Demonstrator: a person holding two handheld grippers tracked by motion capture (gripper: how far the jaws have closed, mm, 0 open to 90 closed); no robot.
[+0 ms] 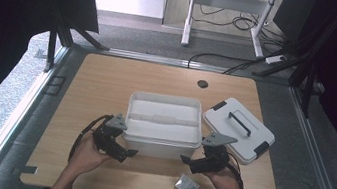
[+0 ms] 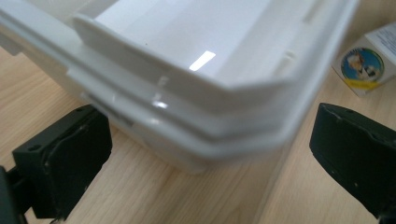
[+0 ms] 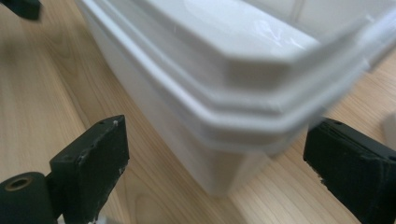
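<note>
An open white plastic box (image 1: 163,124) stands in the middle of the wooden table (image 1: 102,84). My left gripper (image 1: 126,154) is at the box's front left corner and my right gripper (image 1: 187,162) at its front right corner. In the left gripper view the gripper (image 2: 210,140) is open wide, and the box's corner (image 2: 196,60) sits between the jaws without touching either. In the right gripper view the gripper (image 3: 222,158) is open too, and the other front corner of the box (image 3: 224,70) lies between its jaws, clear of both pads.
The box's white lid (image 1: 238,129), with a black handle, lies flat to the right of the box. A small printed carton (image 1: 186,186) (image 2: 369,65) sits near the table's front edge, beside my right hand. A jaw of the left gripper (image 3: 21,7) shows far off.
</note>
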